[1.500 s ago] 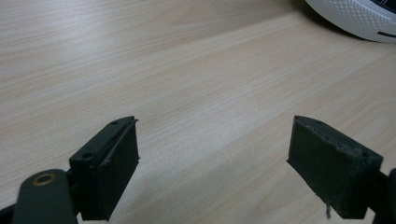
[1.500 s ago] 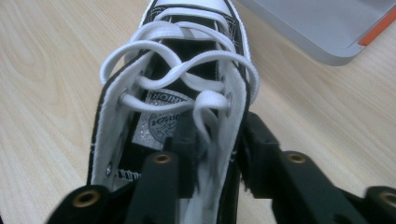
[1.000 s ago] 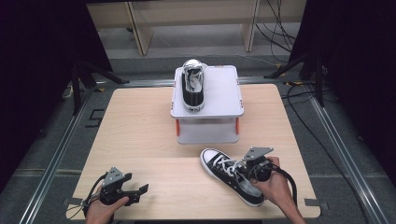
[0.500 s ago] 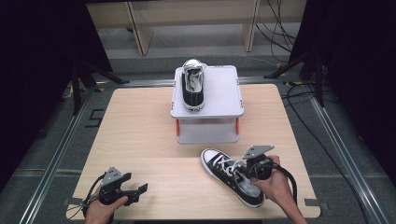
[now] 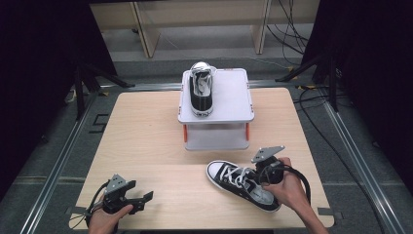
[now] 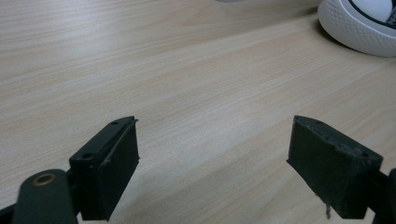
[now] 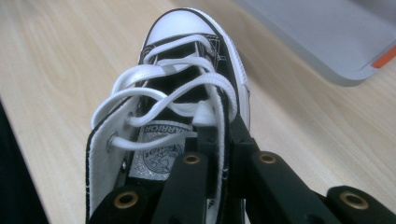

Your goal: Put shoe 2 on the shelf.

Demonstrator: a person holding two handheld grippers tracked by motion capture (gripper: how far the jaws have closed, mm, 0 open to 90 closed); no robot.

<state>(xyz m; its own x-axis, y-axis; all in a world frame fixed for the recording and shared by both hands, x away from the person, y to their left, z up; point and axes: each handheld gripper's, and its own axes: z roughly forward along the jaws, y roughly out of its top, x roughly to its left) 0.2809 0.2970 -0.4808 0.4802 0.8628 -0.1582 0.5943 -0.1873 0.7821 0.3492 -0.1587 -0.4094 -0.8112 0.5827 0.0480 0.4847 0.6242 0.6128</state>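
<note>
The black sneaker (image 5: 243, 185) lay on its sole near the front right corner of the table (image 5: 146, 126), its white toe cap pointing toward the middle of the front edge and its heel toward my right hand. My right gripper (image 7: 223, 135) had its jaws pinched tight on the right-hand wall of the shoe's collar, one jaw inside the opening by the tongue label and the other outside against the canvas, so I judged the grasping step done and the lift not yet begun. Its twin, the other sneaker (image 5: 200, 91), already stood on the left half of the grey raised stand (image 5: 234, 97) at the middle of the table, toe toward the far edge, with the right half of the platform bare. The next move, as I judged it, called for raising the held shoe without letting the soft collar slip, turning its toe toward the far edge, and setting it beside its mate. My left gripper (image 5: 127, 196) rested near the front left corner, jaws wide apart and holding nothing.
</note>
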